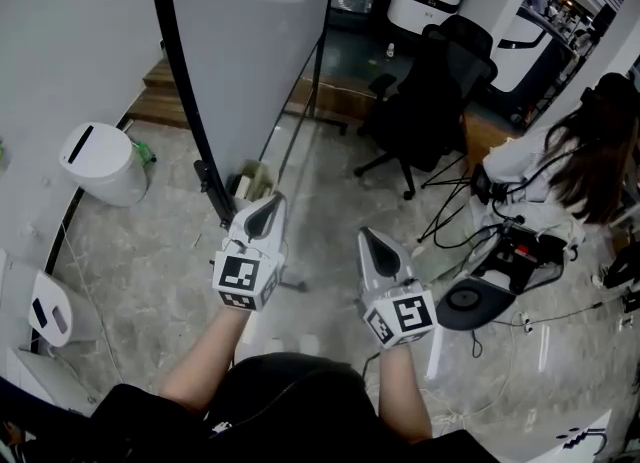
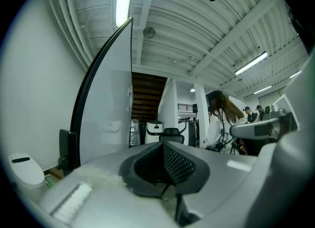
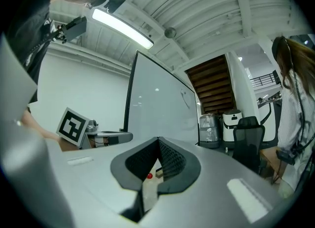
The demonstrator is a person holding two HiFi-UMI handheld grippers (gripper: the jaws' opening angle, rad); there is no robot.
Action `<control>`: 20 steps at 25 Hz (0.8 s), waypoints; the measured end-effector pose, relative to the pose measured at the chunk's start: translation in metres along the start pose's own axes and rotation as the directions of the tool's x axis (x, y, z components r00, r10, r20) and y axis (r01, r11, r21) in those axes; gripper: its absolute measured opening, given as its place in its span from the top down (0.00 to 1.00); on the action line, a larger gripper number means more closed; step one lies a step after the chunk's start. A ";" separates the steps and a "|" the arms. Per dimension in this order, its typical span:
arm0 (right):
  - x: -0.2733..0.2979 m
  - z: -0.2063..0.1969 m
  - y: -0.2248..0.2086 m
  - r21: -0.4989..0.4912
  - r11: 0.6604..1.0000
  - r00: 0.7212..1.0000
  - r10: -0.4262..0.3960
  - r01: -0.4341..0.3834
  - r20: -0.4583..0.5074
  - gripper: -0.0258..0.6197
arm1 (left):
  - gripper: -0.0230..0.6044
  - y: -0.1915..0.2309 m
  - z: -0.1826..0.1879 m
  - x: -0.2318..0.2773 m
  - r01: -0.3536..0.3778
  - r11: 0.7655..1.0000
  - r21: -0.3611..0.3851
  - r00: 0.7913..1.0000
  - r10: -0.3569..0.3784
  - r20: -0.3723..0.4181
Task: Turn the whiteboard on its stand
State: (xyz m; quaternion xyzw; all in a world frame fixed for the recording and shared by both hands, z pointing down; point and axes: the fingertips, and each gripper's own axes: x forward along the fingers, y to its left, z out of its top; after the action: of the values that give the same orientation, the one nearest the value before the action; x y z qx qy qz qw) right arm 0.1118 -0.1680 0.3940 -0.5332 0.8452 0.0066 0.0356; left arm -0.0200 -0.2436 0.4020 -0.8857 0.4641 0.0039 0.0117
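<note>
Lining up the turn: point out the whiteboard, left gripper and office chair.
whiteboard [image 1: 250, 41], head view, on its bare white face.
left gripper [image 1: 268, 207], head view, midway between its shut fingertips.
office chair [image 1: 435, 101], head view, on its black backrest.

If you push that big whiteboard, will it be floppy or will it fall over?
Probably stiff, not floppy: the whiteboard is a flat panel in a black frame. It is tall and thin on its stand, so a hard shove up high might wobble or tip it.
</note>
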 end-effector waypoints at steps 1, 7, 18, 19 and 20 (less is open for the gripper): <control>0.001 0.000 -0.001 -0.001 1.000 1.000 0.001 -0.001 -0.002 0.95 | 0.96 -0.001 -0.001 0.000 0.003 1.000 -0.004 1.000 -0.003 0.000; 0.005 -0.001 -0.006 0.000 1.000 1.000 -0.005 0.005 -0.004 0.95 | 0.96 0.000 -0.010 -0.001 0.000 1.000 -0.030 1.000 0.000 -0.012; 0.018 -0.005 -0.004 -0.001 1.000 1.000 0.017 -0.017 -0.013 0.95 | 0.96 0.018 -0.020 -0.002 -0.038 0.998 -0.049 0.999 0.037 -0.033; 0.020 -0.005 -0.003 0.000 1.000 1.000 0.020 -0.020 -0.012 0.95 | 0.96 0.019 -0.020 -0.002 -0.041 0.998 -0.050 0.999 0.039 -0.034; 0.022 -0.005 -0.003 -0.001 1.000 1.000 0.021 -0.021 -0.011 0.95 | 0.96 0.020 -0.020 -0.002 -0.042 0.998 -0.051 0.999 0.041 -0.033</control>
State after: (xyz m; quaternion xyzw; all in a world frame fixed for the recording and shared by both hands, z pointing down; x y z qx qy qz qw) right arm 0.1050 -0.1889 0.3977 -0.5243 0.8510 0.0043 0.0305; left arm -0.0380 -0.2540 0.4219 -0.8758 0.4823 0.0021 -0.0184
